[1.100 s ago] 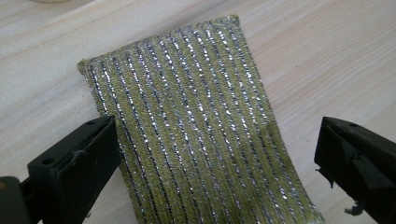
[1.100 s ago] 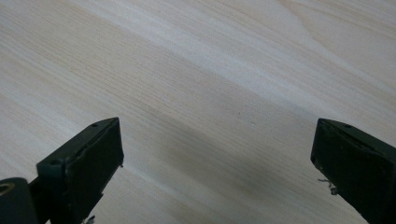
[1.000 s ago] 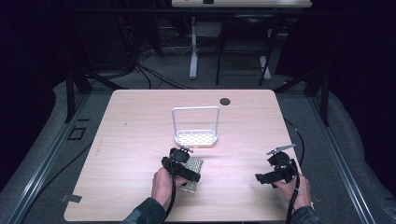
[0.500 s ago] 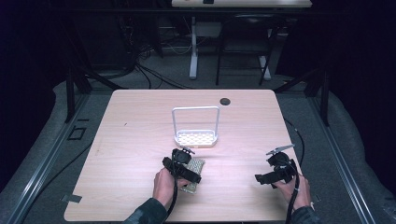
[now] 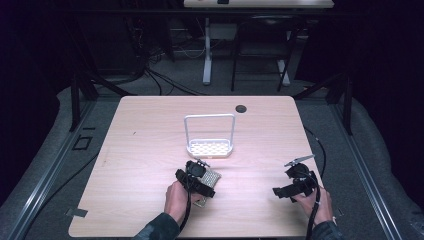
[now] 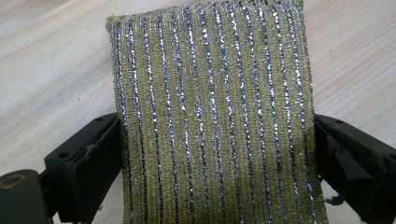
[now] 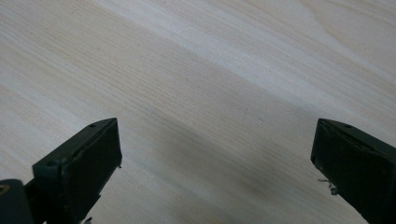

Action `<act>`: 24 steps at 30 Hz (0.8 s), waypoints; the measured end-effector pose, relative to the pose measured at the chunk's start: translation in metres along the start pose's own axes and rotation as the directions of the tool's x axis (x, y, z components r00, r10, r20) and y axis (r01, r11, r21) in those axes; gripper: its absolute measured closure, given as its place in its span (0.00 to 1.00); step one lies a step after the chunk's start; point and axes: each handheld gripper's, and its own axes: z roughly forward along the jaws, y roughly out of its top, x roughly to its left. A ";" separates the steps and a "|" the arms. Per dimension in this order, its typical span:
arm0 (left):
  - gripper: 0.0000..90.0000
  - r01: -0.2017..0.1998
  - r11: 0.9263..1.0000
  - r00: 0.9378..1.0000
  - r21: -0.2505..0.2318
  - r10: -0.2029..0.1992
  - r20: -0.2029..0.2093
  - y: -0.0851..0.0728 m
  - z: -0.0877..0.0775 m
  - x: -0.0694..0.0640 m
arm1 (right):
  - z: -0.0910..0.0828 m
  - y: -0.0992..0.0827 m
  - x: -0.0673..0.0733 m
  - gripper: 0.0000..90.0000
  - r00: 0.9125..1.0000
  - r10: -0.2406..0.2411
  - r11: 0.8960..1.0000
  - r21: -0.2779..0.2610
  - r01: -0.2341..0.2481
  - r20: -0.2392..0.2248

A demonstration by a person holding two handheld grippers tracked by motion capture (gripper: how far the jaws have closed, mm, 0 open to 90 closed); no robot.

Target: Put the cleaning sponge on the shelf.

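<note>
Gripping a sparkly green sponge [image 6: 212, 116] from both sides, the left gripper [image 5: 199, 181] sits low at the table's [image 5: 150, 130] near middle, near the rack [image 5: 209, 136]. Right gripper [image 5: 295, 184] hovers wide open, angled leftward.

The near end of the green-and-silver scouring pad [image 6: 215, 116] is running off the bottom edge in the left gripper view, and in the high view the left gripper [image 5: 199, 179] is covering most of it. Whether the jaws are actually pressing its sides is unclear.
</note>
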 end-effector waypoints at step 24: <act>0.25 -0.066 0.995 0.998 -0.075 0.066 -0.005 -0.002 -0.014 -0.003 | 0.000 0.000 0.000 0.03 1.000 0.001 1.000 0.012 -0.001 -0.006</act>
